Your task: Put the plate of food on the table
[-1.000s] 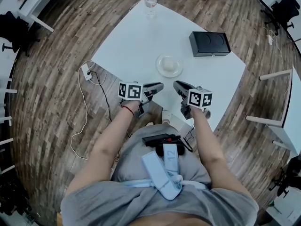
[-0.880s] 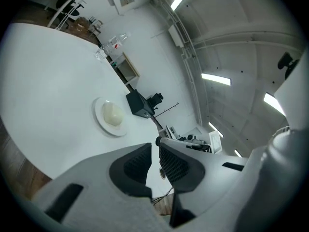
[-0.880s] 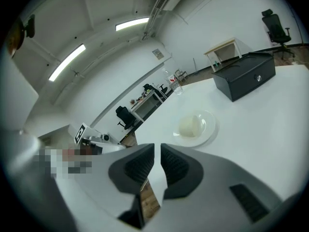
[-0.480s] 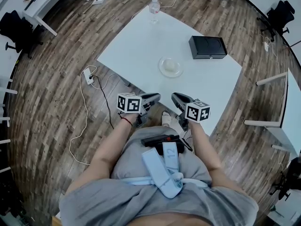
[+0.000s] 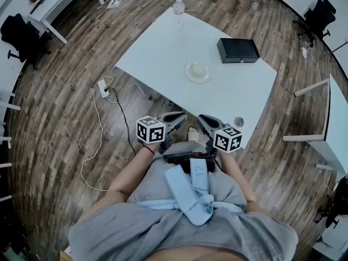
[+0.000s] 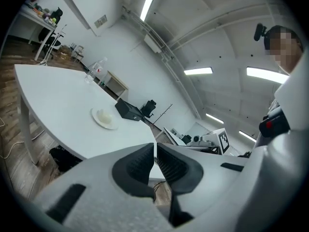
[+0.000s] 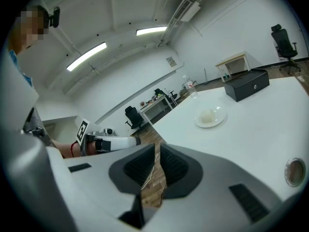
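Open-plan office or lab space; dark wood-plank floor (image 5: 60,118) throughout; large white table (image 5: 163,53) in middle; more white desks (image 5: 51,3) along edges, one cluttered; black swivel office chairs (image 5: 17,34) parked near them; white power strip (image 5: 101,85) with loose cables on floor; white walls; long fluorescent ceiling strips (image 7: 88,56); exposed ceiling pipework (image 7: 187,1) overhead.

White table (image 5: 163,53); black box (image 5: 237,50); beside the box, a pale plate (image 5: 197,71) of cream food. Brown wood-grain floor (image 5: 65,107). Black-and-white square markers on left gripper (image 5: 181,115) and right gripper (image 5: 202,118).
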The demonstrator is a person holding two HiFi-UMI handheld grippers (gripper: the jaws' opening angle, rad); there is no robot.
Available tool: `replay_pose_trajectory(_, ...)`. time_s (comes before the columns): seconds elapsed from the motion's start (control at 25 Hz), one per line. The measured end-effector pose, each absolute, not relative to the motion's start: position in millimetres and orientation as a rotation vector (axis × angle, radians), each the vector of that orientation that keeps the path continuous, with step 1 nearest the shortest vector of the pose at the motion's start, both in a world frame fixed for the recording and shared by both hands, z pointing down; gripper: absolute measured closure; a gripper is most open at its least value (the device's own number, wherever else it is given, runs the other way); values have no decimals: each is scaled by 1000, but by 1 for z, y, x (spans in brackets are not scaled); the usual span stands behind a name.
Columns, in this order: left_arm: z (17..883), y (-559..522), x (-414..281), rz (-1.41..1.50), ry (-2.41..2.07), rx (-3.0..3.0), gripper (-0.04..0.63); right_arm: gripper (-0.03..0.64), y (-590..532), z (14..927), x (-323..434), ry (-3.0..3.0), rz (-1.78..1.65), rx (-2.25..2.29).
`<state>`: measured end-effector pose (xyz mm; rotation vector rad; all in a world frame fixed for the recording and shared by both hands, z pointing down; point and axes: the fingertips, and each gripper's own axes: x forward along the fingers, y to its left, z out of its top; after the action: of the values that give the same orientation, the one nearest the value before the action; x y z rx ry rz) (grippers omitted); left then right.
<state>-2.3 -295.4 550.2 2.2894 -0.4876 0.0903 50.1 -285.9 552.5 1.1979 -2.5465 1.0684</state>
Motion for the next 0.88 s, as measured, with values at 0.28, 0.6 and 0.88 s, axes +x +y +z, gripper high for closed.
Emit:
replay_pose_trajectory(0.28, 550, -261, -12, 145, -479, 2347, 560, 565, -259, 544, 42, -2571, 1065, 1180)
replay_pose_trajectory(0.6, 545, -253, -27, 151, -528, 2374, 561, 572, -250, 537, 38, -2593, 1062, 1210)
replay_pose_trajectory(0.88, 544, -251, -24, 160, -520, 2392, 560, 578, -248, 535, 38, -2583, 1033, 1220)
